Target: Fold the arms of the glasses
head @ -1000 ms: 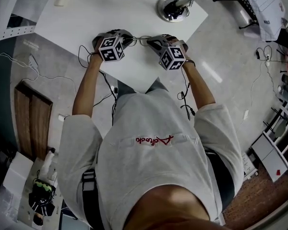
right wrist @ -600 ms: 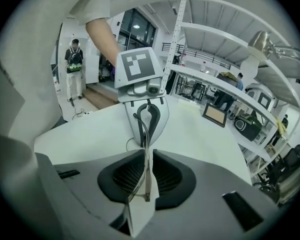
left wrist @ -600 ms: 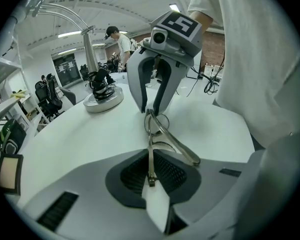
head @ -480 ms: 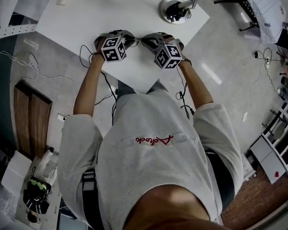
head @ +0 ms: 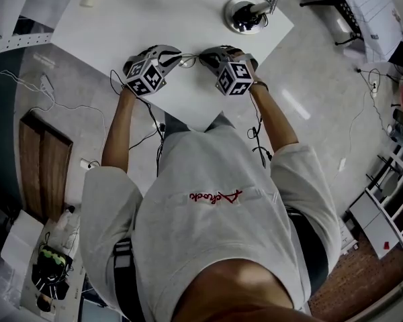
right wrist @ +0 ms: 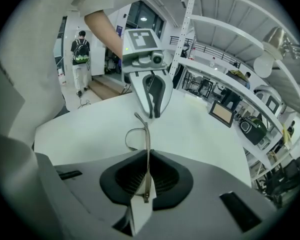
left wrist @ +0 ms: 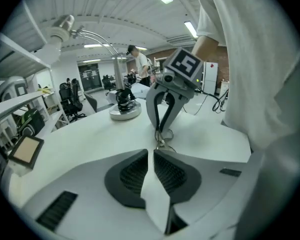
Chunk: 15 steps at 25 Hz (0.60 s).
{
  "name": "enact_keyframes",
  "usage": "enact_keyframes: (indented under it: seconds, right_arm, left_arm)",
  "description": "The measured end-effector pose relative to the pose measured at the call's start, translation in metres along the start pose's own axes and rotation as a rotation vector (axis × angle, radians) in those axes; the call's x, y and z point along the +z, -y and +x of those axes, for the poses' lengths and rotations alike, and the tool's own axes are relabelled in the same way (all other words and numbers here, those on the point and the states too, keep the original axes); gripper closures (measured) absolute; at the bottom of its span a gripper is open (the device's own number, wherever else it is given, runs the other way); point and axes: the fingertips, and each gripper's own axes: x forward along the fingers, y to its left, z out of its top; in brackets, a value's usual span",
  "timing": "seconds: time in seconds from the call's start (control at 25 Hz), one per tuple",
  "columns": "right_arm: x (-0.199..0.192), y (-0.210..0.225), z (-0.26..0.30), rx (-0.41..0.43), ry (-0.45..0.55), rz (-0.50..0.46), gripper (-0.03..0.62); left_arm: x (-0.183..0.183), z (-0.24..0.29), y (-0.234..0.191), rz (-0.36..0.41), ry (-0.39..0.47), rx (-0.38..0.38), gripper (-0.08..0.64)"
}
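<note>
Right now the right gripper (right wrist: 148, 159) is clamped on one thin arm of the glasses (right wrist: 146, 134), its jaws having just been closing on it. The left gripper (left wrist: 152, 153), jaws together with nothing between them, hangs just beside the glasses, over the near edge of the table (head: 154, 19).

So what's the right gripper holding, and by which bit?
The glasses, by one thin arm. The right gripper has it pinched between its fingers, which have just been closing on it.
</note>
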Motion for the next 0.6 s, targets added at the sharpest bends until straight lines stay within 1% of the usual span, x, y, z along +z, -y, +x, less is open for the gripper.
enact_keyframes:
  seconds: [0.16,0.24,0.36,0.52,0.6]
  right_arm:
    - [-0.004,-0.004,0.007,0.007,-0.031,-0.031,0.563]
    - [-0.003,-0.004,0.011,0.000,-0.038,-0.044,0.563]
    - [-0.002,-0.004,0.015,0.001,-0.051,-0.053,0.561]
    - [-0.001,-0.001,0.014,-0.011,-0.046,-0.006,0.548]
    - [-0.002,0.001,0.013,-0.017,-0.045,0.029,0.506]
  left_arm:
    - [-0.008,-0.027,-0.006,-0.101,0.043,0.089,0.497]
    - [-0.012,-0.033,-0.005,-0.132,0.053,0.110,0.497]
    - [-0.014,-0.035,-0.001,-0.154,0.062,0.127,0.497]
    - [-0.007,-0.033,0.003,-0.179,0.094,0.145,0.497]
    - [-0.002,-0.034,0.003,-0.194,0.114,0.157,0.497]
